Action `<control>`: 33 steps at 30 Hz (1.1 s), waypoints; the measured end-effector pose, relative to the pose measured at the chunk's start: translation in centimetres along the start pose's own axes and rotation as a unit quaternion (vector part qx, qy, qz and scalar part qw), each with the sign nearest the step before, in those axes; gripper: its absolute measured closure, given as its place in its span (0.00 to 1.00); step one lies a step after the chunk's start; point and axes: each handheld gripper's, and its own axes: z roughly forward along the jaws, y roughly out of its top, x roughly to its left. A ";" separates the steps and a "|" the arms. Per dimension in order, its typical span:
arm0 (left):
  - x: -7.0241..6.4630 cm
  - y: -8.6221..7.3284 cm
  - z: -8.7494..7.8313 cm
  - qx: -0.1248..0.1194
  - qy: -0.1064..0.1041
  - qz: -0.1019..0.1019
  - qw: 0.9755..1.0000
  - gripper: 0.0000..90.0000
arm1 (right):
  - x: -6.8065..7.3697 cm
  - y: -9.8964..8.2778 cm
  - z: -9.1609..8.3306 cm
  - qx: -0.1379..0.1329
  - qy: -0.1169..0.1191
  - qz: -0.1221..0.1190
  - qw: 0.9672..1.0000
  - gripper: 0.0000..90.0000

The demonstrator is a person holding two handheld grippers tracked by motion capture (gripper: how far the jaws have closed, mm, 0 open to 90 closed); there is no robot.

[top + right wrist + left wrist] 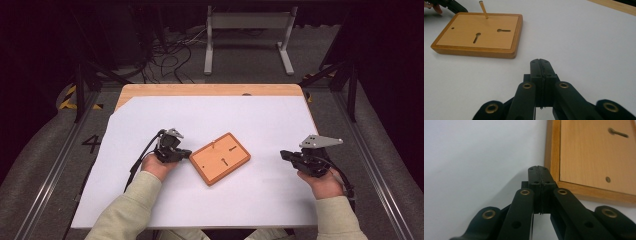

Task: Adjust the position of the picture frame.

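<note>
Wooden board (220, 158) lay mid-desk (260, 115) between grippers, right gripper view caught an upright peg (483, 9) at its far edge, left gripper (539, 167) clenched empty beside its corner, right gripper (540, 60) clenched empty, well apart, both held low.

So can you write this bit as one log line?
left gripper: shut, empty, at wooden board corner | right gripper: shut, empty, apart from board | peg: upright in board

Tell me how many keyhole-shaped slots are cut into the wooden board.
2. Both are in the wooden board: one slot near its middle, the other slot closer to the edge farther from the upright peg.
</note>
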 end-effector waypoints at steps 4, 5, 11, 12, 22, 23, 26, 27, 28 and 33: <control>-1.4 -0.1 0.1 0.028 -0.027 0.029 0.999 1.00 | 0.1 0.1 -0.1 -0.001 0.001 -0.002 1.000 1.00; -2.0 -0.2 0.0 0.042 -0.041 0.040 0.998 1.00 | 0.2 0.1 -0.1 -0.001 0.001 -0.003 1.000 1.00; -4.2 -0.5 0.2 0.075 -0.083 0.068 0.991 1.00 | 0.2 0.1 -0.1 0.011 -0.006 0.001 1.000 1.00; -4.6 -0.5 0.3 0.081 -0.090 0.075 0.990 1.00 | 0.2 0.1 -0.1 0.012 -0.007 0.001 1.000 1.00; -10.1 -0.4 2.7 0.090 -0.147 0.155 0.973 1.00 | 0.5 0.5 0.1 0.020 -0.020 -0.009 1.000 1.00; -10.5 -0.3 2.8 0.089 -0.144 0.163 0.972 1.00 | 0.6 0.6 0.3 0.022 -0.021 -0.010 0.999 1.00; -10.4 -0.4 2.5 0.083 -0.142 0.161 0.973 0.98 | 0.7 0.6 1.0 0.031 -0.022 -0.012 0.999 1.00; -10.2 -0.5 2.3 0.080 -0.137 0.158 0.975 0.97 | 0.8 0.7 1.4 0.035 -0.022 -0.010 0.999 1.00; -9.9 -0.5 2.0 0.071 -0.131 0.151 0.977 0.96 | 0.8 0.7 1.6 0.038 -0.023 -0.010 0.999 1.00; -8.5 -1.0 0.0 0.022 -0.104 0.116 0.988 0.88 | 1.0 0.8 4.3 0.065 -0.031 0.005 0.997 1.00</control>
